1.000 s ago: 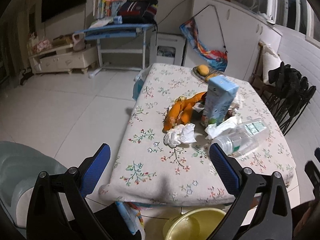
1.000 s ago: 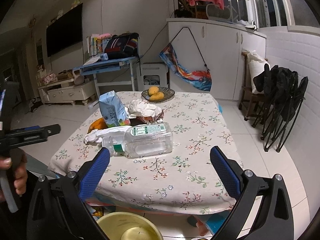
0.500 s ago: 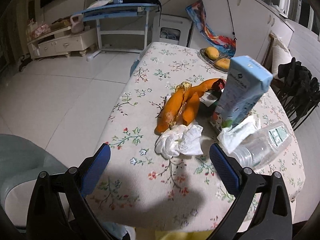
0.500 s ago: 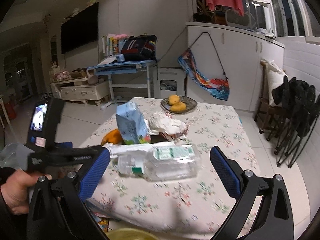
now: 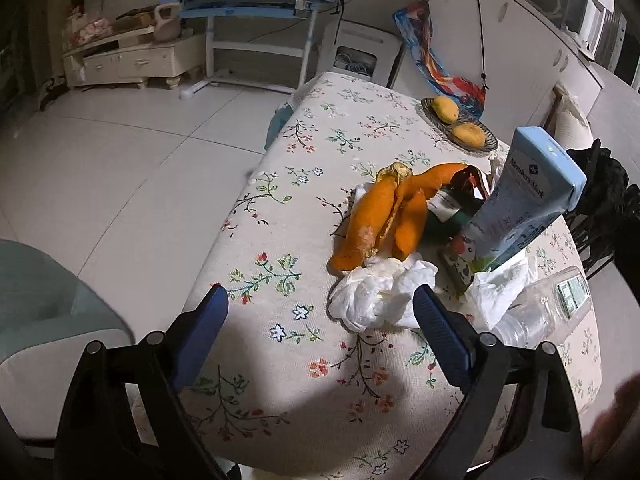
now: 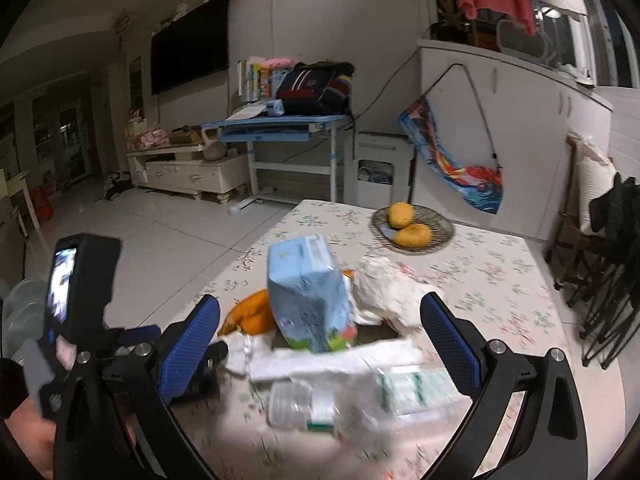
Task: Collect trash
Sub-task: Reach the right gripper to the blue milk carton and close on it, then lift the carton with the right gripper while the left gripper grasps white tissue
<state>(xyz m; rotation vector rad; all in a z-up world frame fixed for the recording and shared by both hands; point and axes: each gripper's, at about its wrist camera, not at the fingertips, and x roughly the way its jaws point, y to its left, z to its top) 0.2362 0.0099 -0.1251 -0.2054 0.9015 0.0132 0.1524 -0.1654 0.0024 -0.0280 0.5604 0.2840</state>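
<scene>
Trash is heaped toward the right half of the flower-print desk [image 5: 280,216], and the left claw [image 5: 320,316] hangs over the near edge, jaws wide but closing, only bare cloth between them. Just at its one o'clock lies a crumpled white tissue [image 5: 380,292], soft and puffy, touching the inner side of the right pad. Beyond the tissue at twelve o'clock, long orange peel strips [image 5: 384,220] curl together, one with a pale scuffed patch. At two o'clock a light-blue carton [image 5: 520,208] leans, a printed brand name on its side and cartoon art at the base, with more white tissue [image 5: 500,284] bunched at its foot. A clear plastic bottle [image 5: 548,304] lies on its side at three o'clock, green-and-white label up.

From the right wrist view, the right claw [image 6: 320,340] is spread wide too, nothing gripped; the picture is smeared, but the bottle [image 6: 360,396] lies across at six o'clock between its arms, the blue carton [image 6: 308,292] dead centre, peel [image 6: 252,312] at its nine o'clock. A woven dish with two yellow fruits [image 6: 412,228] sits at the far end, well apart from the heap
</scene>
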